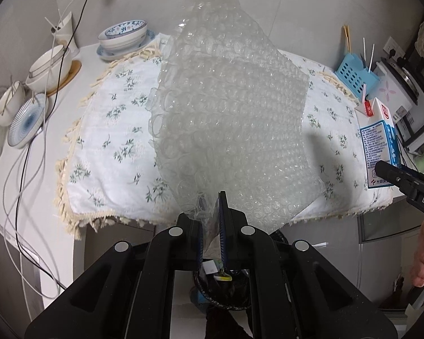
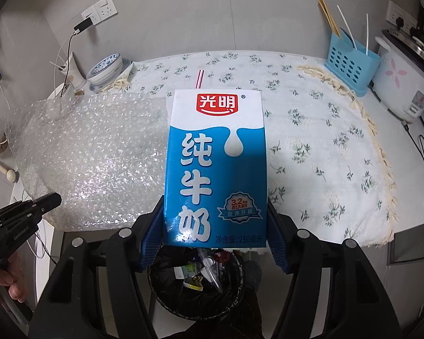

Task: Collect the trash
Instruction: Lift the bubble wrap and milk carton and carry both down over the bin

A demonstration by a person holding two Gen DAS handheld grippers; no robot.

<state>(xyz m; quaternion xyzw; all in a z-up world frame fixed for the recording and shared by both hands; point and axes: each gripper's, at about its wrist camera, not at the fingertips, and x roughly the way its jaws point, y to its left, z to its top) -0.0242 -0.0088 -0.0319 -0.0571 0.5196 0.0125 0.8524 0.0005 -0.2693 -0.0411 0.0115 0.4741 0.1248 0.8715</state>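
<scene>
With the bubble wrap (image 1: 229, 118) pinched in the left gripper (image 1: 212, 226) and the milk carton (image 2: 215, 169) clamped in the right gripper (image 2: 215, 243) above the trash bin (image 2: 166, 291), the broad sheet could be caught on the bin's rim and spilled beside it.

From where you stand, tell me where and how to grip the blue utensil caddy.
Grip the blue utensil caddy by its upper rim, coming from above at the front wall. It stands upright with an open top, and chopsticks and straws fill the back, so the front edge is clearest.
</scene>
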